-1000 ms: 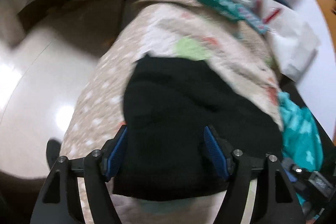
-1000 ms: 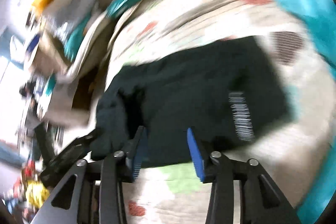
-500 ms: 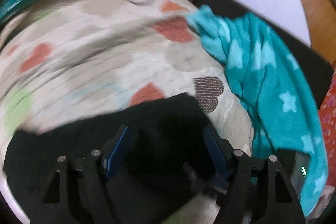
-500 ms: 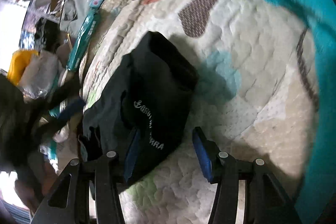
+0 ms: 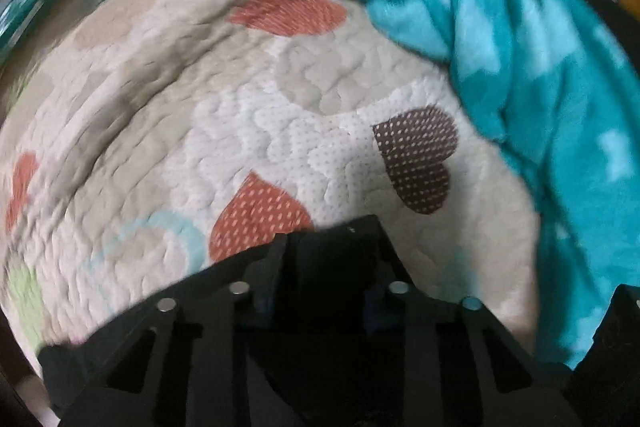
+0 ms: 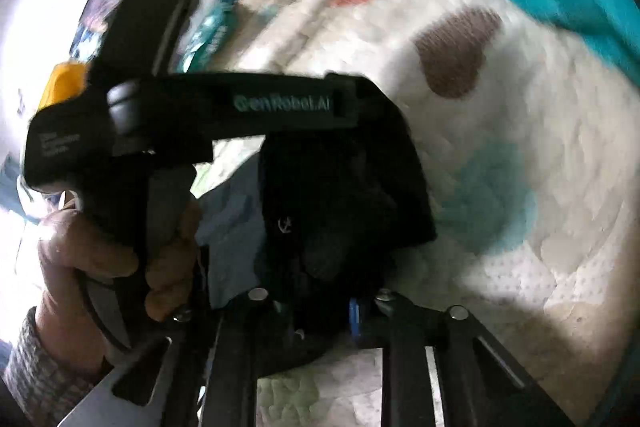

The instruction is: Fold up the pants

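Black pants [image 5: 332,259] lie bunched on the heart-print quilt [image 5: 280,131], near edge gathered between both claws. Left claw [image 5: 324,291] clamped on the fabric; right claw [image 6: 320,307] likewise closed on it. Teal blanket [image 5: 540,87] lies just beside. Risk: uneven pull skews the fold; a thin pinch may slip; blanket could snag.

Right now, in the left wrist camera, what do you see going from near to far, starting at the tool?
Left tool closed on the black pants → orange dotted heart → beige heart patch → big orange heart, all on the quilt.
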### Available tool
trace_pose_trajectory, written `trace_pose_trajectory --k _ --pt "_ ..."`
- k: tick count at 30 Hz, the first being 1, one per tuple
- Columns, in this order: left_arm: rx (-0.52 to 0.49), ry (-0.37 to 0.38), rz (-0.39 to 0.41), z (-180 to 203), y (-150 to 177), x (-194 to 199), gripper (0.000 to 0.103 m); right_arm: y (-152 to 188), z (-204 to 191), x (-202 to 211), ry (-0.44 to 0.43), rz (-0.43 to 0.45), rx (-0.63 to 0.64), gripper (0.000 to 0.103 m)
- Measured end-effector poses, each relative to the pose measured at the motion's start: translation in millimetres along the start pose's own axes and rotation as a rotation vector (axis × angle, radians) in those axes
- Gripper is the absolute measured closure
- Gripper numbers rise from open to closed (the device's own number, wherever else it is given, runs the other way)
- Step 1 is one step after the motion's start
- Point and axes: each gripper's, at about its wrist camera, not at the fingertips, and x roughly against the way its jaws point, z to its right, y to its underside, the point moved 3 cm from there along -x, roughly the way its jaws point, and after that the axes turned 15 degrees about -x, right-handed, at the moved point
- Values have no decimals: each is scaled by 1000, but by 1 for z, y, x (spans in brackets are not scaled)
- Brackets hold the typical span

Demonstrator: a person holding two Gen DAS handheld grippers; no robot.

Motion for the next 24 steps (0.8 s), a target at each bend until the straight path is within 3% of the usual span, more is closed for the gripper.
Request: trace_pose_trajectory --k 5,12,17,21,23,24 --pt "114 40 172 -16 34 68 79 24 -56 20 -7 44 236 88" --pt "404 93 438 -85 127 173 79 81 -148 22 -28 2 552 88" --pt "636 103 491 -142 219 176 79 146 -200 -21 2 -105 792 88" --pt "790 69 481 -172 283 157 79 199 -213 -70 76 -172 966 88" --pt "858 63 457 -183 303 150 78 220 -210 -98 141 -201 1043 84" --pt "908 65 449 -190 315 148 77 227 -208 -110 173 -208 1082 76"
